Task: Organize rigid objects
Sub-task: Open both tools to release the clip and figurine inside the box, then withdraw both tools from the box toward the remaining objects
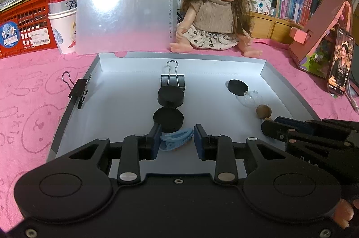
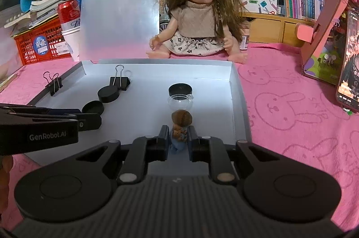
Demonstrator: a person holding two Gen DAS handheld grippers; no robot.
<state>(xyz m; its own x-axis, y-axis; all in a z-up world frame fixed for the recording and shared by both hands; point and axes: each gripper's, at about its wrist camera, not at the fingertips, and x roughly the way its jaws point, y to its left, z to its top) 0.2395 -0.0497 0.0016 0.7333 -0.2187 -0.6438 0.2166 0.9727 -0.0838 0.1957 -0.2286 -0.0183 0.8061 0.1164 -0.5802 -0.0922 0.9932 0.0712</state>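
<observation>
Left wrist view: left tool (image 1: 177, 140) sits low over the shallow white cardboard tray (image 1: 291, 90) on the pink-clothed desk (image 1: 33, 103), jaws partly apart with the light blue plastic claw hair clip (image 1: 177, 138) between them; left pad looks to touch it, right pad shows a gap, so a grip is not certain. Just beyond the clip, two black round plastic caps (image 1: 168, 120) in a row, then a black metal binder clip (image 1: 172, 81); another binder clip is clamped on the tray's left wall. Right side of tray: small clear glass bottle with black lid (image 1: 246, 96), lying down. Clip likely light, stiff, toothy; best pinched across its body. Right wrist view: right tool (image 2: 178, 139) closed on a small figurine in a blue outfit with a brown round head (image 2: 181, 119), near the tray's front right. Figurine likely light and hard, head smooth so body grip is safer. Glass bottle just beyond it, fragile, may roll.
</observation>
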